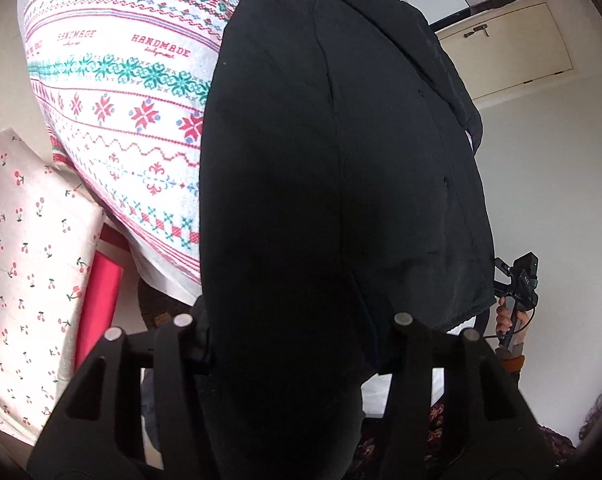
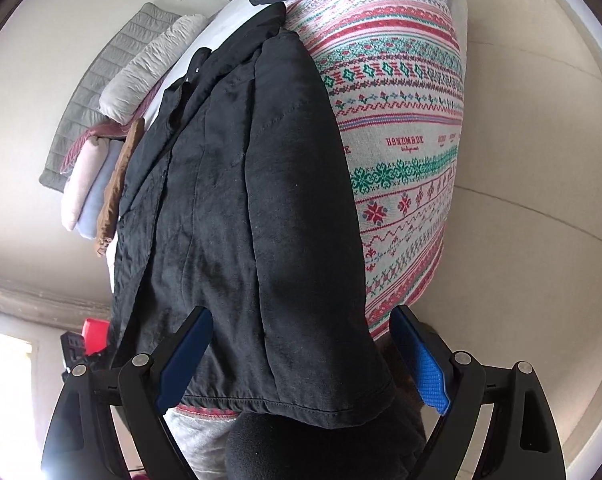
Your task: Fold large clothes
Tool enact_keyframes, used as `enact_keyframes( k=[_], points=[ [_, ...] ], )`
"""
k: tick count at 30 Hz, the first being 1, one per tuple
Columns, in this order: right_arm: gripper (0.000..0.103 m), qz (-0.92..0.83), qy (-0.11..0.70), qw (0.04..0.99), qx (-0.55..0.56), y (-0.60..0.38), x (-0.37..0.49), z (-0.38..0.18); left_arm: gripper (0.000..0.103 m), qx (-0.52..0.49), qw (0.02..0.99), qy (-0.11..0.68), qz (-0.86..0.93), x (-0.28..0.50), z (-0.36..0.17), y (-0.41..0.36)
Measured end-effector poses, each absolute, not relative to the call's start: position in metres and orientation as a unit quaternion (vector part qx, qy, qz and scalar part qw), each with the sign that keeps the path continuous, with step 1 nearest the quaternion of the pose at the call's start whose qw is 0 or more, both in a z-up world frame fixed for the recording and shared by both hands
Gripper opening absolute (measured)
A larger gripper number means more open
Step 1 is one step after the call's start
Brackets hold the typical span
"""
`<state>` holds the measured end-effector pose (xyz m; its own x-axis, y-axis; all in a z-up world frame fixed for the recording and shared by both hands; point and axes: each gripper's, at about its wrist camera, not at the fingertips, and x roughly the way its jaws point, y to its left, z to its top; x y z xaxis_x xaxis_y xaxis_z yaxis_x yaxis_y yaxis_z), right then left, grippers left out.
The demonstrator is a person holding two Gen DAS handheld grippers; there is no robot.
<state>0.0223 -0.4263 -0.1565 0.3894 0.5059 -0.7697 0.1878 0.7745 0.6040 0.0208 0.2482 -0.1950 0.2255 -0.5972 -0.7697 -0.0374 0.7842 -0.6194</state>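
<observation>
A large black jacket [image 1: 333, 168] lies folded lengthwise on a bed covered with a red, green and white patterned blanket [image 1: 121, 92]. In the left wrist view my left gripper [image 1: 297, 344] is open, its jaws wide apart on either side of the jacket's near end, with the cloth bulging between them. In the right wrist view the jacket [image 2: 237, 208] stretches away from me over the blanket [image 2: 405, 152]. My right gripper [image 2: 301, 360] is open, its blue pads [image 2: 425, 364] straddling the jacket's hem without pressing it. The right gripper also shows in the left wrist view [image 1: 517, 284], held by a hand.
A cherry-print cloth [image 1: 29, 264] and a red object [image 1: 101, 292] lie left of the bed. A cream cupboard door [image 1: 513, 48] is at the far right. Folded clothes [image 2: 97, 184], a pillow [image 2: 153, 68] and a grey quilt [image 2: 101, 88] sit beside the jacket in the right wrist view.
</observation>
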Motion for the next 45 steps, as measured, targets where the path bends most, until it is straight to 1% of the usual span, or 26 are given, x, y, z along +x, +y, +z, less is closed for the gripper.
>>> enact_keyframes(
  k=[2, 3, 4, 5, 6, 7, 8, 10, 11, 14, 21, 25, 30, 33, 39, 45],
  points=[
    [0.090, 0.104, 0.548, 0.756, 0.342, -0.427, 0.023, -0.165, 0.037, -0.268, 0.738, 0.587, -0.196, 0.018, -0.190, 0.245],
    [0.087, 0.105, 0.549, 0.755, 0.343, -0.425, 0.022, -0.167, 0.033, -0.266, 0.741, 0.583, -0.201, 0.016, -0.187, 0.245],
    [0.077, 0.106, 0.550, 0.755, 0.341, -0.423, 0.021, -0.168, 0.027, -0.265, 0.743, 0.579, -0.206, 0.013, -0.183, 0.243],
    [0.063, 0.100, 0.553, 0.756, 0.335, -0.422, 0.019, -0.167, 0.022, -0.264, 0.746, 0.575, -0.208, 0.011, -0.179, 0.241],
    [0.054, 0.095, 0.554, 0.759, 0.330, -0.421, 0.018, -0.166, 0.020, -0.263, 0.748, 0.571, -0.213, 0.010, -0.173, 0.238],
    [0.037, 0.099, 0.551, 0.759, 0.331, -0.420, 0.016, -0.165, 0.016, -0.261, 0.751, 0.567, -0.217, 0.010, -0.168, 0.236],
    [0.026, 0.102, 0.546, 0.760, 0.337, -0.419, 0.013, -0.161, 0.013, -0.261, 0.753, 0.563, -0.219, 0.009, -0.162, 0.235],
    [0.015, 0.107, 0.532, 0.769, 0.338, -0.418, 0.010, -0.151, 0.011, -0.264, 0.759, 0.549, -0.229, 0.012, -0.149, 0.236],
    [0.013, 0.109, 0.522, 0.776, 0.338, -0.417, 0.009, -0.143, 0.009, -0.269, 0.762, 0.540, -0.235, 0.012, -0.142, 0.234],
    [0.011, 0.130, 0.488, 0.794, 0.337, -0.410, 0.008, -0.112, 0.008, -0.289, 0.772, 0.507, -0.251, 0.016, -0.120, 0.233],
    [0.010, 0.180, 0.420, 0.829, 0.324, -0.387, 0.039, -0.036, 0.008, -0.298, 0.802, 0.438, -0.275, 0.046, -0.059, 0.228],
    [0.010, 0.190, 0.385, 0.847, 0.312, -0.384, 0.074, 0.004, 0.008, -0.301, 0.827, 0.396, -0.263, 0.083, -0.021, 0.235],
    [0.010, 0.170, 0.348, 0.862, 0.327, -0.399, 0.132, 0.038, 0.008, -0.306, 0.854, 0.354, -0.227, 0.147, 0.022, 0.247],
    [0.010, 0.155, 0.331, 0.864, 0.347, -0.414, 0.176, 0.046, 0.008, -0.303, 0.867, 0.339, -0.203, 0.193, 0.038, 0.251],
    [0.010, 0.123, 0.332, 0.861, 0.365, -0.434, 0.279, 0.038, 0.008, -0.281, 0.883, 0.339, -0.164, 0.301, 0.044, 0.237],
    [0.010, 0.089, 0.363, 0.852, 0.367, -0.435, 0.381, -0.006, 0.009, -0.243, 0.894, 0.357, -0.122, 0.399, -0.001, 0.212]
  ],
)
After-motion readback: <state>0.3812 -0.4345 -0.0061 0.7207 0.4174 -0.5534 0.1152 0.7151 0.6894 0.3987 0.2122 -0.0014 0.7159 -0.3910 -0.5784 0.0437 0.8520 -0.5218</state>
